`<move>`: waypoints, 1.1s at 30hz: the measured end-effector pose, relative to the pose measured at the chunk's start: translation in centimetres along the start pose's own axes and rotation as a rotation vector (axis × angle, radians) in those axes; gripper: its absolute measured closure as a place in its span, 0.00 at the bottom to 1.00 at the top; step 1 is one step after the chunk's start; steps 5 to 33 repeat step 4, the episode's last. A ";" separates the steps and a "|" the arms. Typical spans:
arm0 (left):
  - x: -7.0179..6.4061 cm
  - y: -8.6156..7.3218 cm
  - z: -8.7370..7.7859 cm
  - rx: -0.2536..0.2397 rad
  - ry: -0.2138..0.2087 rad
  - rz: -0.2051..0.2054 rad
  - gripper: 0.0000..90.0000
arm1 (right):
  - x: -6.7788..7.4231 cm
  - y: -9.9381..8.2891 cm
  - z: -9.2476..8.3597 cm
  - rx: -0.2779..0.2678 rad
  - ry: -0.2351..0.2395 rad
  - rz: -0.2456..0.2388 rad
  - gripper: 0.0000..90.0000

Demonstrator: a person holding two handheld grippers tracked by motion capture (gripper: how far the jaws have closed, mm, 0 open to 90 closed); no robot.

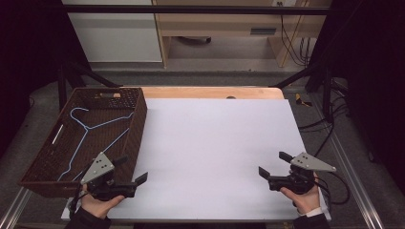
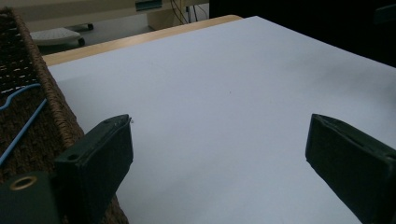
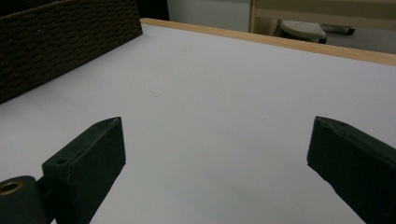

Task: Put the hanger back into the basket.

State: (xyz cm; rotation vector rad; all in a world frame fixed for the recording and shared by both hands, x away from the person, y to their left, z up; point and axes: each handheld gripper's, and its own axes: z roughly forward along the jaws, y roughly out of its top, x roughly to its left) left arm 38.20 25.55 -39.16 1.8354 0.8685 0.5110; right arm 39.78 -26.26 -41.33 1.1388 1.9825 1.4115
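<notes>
High view: a dark woven basket (image 1: pixel 45 157) sits at the left edge of a white surface (image 1: pixel 215 152), overhanging it slightly. A light-blue wire hanger (image 1: pixel 90 136) lies flat on the basket's floor, its hook toward the far end. The left hand-held gripper (image 1: pixel 131 169), held by a hand (image 1: pixel 98 202) at the surface's near edge, sits just beside the basket's near right corner, its jaws spread wide and holding nothing. The right hand-held gripper (image 1: pixel 273 164), in the other hand (image 1: pixel 303 195), hovers well apart from the basket, near the surface's right edge, its jaws likewise spread and empty. A strip of bare wood (image 1: pixel 210 92) borders the surface just beyond the basket's far end.

Left gripper view: the two black jaws stand far apart over the white surface (image 2: pixel 224 102). The basket (image 2: pixel 46 93) wall rises just beside the left jaw, with a length of the blue hanger (image 2: pixel 23 126) visible inside.

Right gripper view: the jaws are again wide open above the bare surface (image 3: pixel 210 107). The basket (image 3: pixel 60 42) shows its outer woven wall at upper left, well away from both jaws.
</notes>
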 end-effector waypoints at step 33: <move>0.0 -0.1 0.1 0.004 0.002 0.005 0.08 | -0.4 -0.2 -0.1 0.003 -0.005 0.007 0.05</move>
